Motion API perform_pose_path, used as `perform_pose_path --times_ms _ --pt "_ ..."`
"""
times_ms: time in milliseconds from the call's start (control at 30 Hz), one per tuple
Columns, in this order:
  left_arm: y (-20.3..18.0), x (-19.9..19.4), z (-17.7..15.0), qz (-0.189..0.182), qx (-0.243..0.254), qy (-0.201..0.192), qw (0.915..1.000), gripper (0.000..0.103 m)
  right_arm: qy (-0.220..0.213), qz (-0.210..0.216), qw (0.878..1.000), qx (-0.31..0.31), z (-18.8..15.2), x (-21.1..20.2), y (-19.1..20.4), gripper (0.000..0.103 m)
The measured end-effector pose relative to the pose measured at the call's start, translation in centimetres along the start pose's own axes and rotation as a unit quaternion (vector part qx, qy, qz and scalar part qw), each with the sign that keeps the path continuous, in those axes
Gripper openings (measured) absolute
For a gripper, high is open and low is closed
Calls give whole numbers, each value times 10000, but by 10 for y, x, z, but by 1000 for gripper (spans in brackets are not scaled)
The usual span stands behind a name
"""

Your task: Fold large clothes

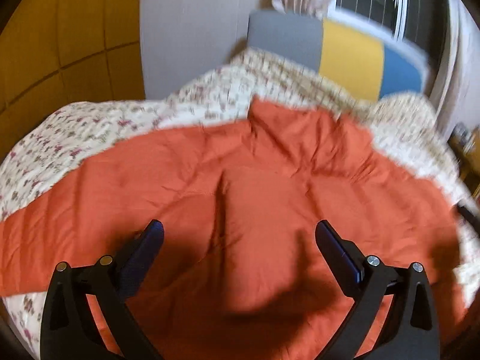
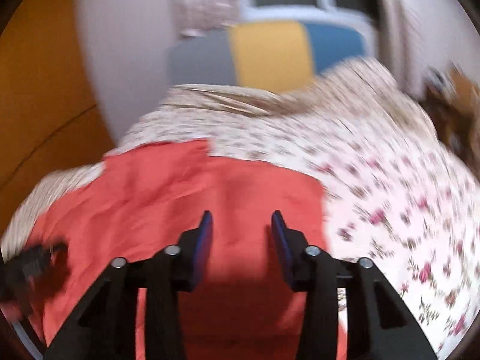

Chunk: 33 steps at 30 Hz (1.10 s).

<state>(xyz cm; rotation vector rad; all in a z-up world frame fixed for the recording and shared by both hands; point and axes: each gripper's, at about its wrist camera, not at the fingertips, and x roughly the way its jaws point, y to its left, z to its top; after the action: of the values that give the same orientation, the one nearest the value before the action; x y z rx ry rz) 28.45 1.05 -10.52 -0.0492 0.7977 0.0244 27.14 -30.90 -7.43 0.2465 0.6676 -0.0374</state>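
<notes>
One orange cloth [image 1: 240,186] lies spread on one flowery bed [image 1: 60,138]. The left gripper [image 1: 239,228] gapes wide, holding nothing. The right gripper [image 2: 241,219] is partly open, empty too. Only the right view shows a dark blurry thing [image 2: 36,264].

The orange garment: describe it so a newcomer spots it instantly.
Find the bed with the floral bedspread, below the grey, yellow and blue headboard. The orange garment lies spread across it, creased. It is the only plain, unpatterned fabric there.
</notes>
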Motion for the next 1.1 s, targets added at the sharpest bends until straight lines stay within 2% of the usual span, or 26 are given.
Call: perform_pose_path --times_ms 33,100,200,267,400,467,567,700,767,867,967,1033,1100 --pt "-3 15 -2 20 27 219 9998 99 55 -39 9999 78 4 9 -6 36" --pt "-5 30 -9 60 71 384 9992 100 208 -72 9997 74 13 30 -13 32" --pt "-8 34 -14 170 184 341 9991 100 626 -335 9974 -87 15 72 -21 26" --pt "-10 36 -16 176 221 360 9990 100 684 -385 9969 -31 9 87 -27 25" --pt "-10 41 -19 135 254 416 9987 100 701 -294 9970 111 -4 98 -37 25" --pt "-12 43 -19 139 255 444 9986 100 637 -91 9975 308 -4 93 -45 25" --pt "-10 43 -19 114 225 463 9986 100 431 10 9973 590 -6 62 -54 30" --pt "-11 41 -20 113 214 466 9986 100 363 -16 9981 495 -21 17 -53 34" --pt "-11 41 -20 119 216 467 9986 100 432 -242 9981 377 -32 1 -52 37" --pt "-12 41 -20 111 209 466 9986 100 772 -547 9952 253 -48 4 -52 40" --pt "-11 41 -21 116 211 471 9986 100 994 -836 9915 43 -54 18 -44 49" --pt "-11 41 -21 124 217 486 9985 100 1010 -1049 9892 -148 -56 23 -37 53" --pt "-11 41 -22 135 225 490 9985 100 967 -1291 9866 -251 -57 25 -35 62"
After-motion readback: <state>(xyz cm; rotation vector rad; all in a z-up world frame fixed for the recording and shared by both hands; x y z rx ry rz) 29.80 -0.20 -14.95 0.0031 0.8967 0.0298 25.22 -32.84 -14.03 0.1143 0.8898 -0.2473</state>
